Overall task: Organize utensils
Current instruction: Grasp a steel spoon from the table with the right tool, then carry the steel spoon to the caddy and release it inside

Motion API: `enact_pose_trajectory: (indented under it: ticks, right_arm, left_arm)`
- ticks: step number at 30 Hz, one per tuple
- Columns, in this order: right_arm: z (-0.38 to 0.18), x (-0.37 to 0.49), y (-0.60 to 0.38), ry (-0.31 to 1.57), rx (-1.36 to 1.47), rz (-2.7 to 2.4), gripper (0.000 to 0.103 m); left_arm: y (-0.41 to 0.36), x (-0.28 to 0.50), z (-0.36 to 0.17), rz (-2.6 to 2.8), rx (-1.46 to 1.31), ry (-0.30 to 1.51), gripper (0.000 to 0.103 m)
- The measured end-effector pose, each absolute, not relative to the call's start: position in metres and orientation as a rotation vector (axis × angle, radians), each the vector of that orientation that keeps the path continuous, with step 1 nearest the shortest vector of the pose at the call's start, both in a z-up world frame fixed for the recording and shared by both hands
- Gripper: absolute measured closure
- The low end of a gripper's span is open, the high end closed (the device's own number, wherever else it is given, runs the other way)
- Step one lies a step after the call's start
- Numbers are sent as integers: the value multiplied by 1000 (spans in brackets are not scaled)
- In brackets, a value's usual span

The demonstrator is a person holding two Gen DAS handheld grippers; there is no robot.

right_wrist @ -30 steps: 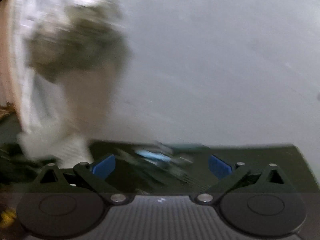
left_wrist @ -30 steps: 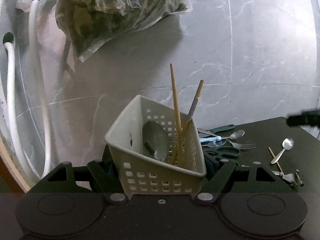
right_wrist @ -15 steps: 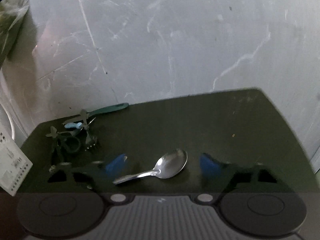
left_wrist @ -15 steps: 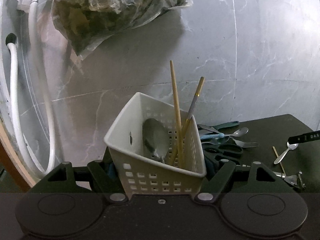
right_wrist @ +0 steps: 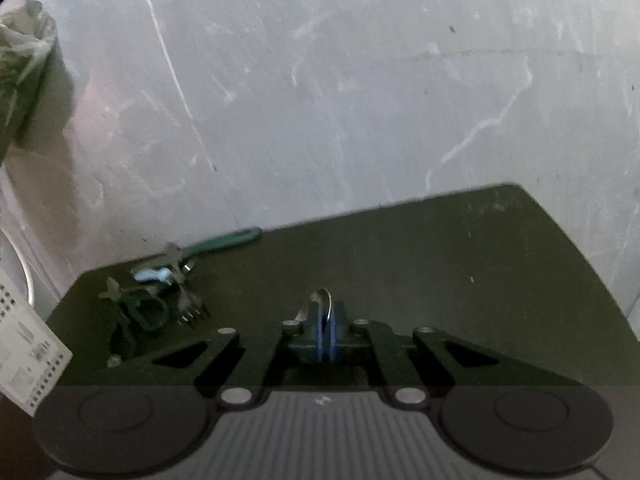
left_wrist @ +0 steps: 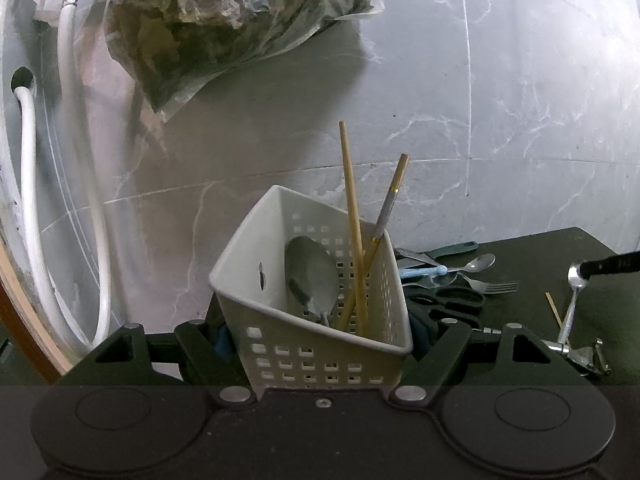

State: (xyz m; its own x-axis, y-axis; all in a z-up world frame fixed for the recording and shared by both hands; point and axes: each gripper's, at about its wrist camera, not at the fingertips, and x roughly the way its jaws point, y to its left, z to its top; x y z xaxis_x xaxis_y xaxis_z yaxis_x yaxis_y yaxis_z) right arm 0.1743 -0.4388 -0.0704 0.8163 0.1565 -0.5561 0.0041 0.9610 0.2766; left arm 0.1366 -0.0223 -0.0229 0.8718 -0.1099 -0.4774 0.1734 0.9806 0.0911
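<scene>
A dark tabletop (right_wrist: 440,264) meets a grey marble wall (right_wrist: 360,100); the left gripper (left_wrist: 316,344) clamps a white basket (left_wrist: 280,344), and the right gripper (right_wrist: 326,332) has just closed on a spoon (right_wrist: 320,300).

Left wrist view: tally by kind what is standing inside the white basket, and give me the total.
Spoon: 1
Chopsticks: 2
Total in the white basket: 3
</scene>
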Motion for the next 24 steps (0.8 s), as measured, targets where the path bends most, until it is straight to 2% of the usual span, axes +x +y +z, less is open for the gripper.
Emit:
enact_pose_trajectory:
  ticks: [24]
  right_arm:
    - [13,169,-341,453,13,130,103]
  left_arm:
    - [-6,142,-31,-236,121,437,24]
